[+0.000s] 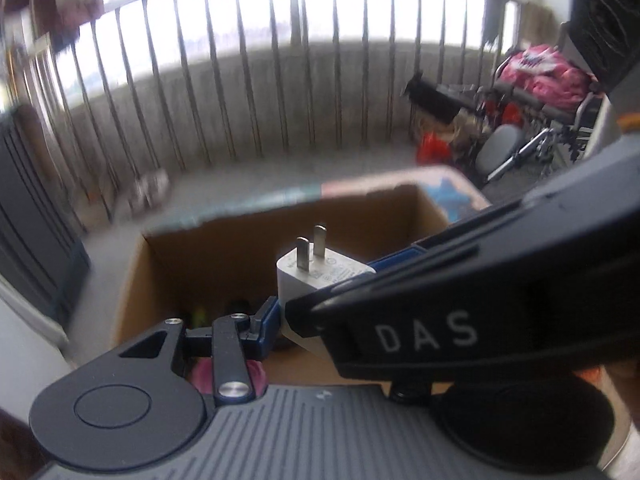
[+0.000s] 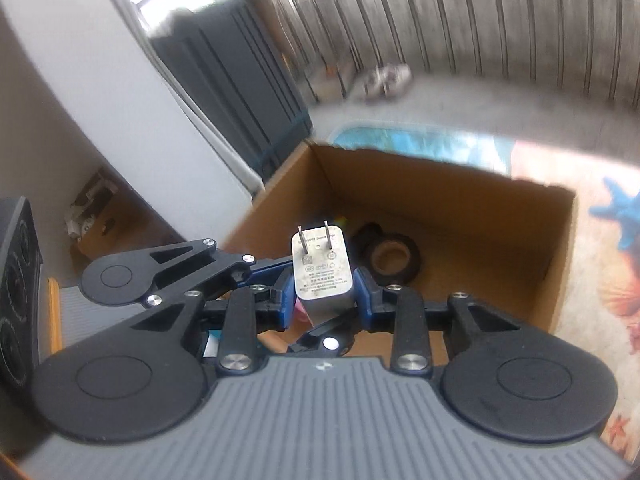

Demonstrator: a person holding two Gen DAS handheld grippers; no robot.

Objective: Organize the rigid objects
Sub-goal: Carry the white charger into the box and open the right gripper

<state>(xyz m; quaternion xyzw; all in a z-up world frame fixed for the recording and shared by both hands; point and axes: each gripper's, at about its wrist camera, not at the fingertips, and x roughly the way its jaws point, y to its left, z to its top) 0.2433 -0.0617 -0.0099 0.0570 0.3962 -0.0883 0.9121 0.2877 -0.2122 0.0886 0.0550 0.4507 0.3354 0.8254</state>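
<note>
One white plastic wall charger (image 2: 323,276) with two flat metal prongs (image 2: 315,235) is counted. One open brown cardboard box (image 2: 448,196) is recorded; inside it, one black roll of tape (image 2: 394,259) is seen, plus further small items too hidden to be counted. Two black two-finger grippers are noted, the right gripper (image 2: 322,294) and the left gripper (image 1: 280,316). One dark ribbed suitcase (image 2: 236,92) and one wheelchair (image 1: 556,120) are logged.
</note>
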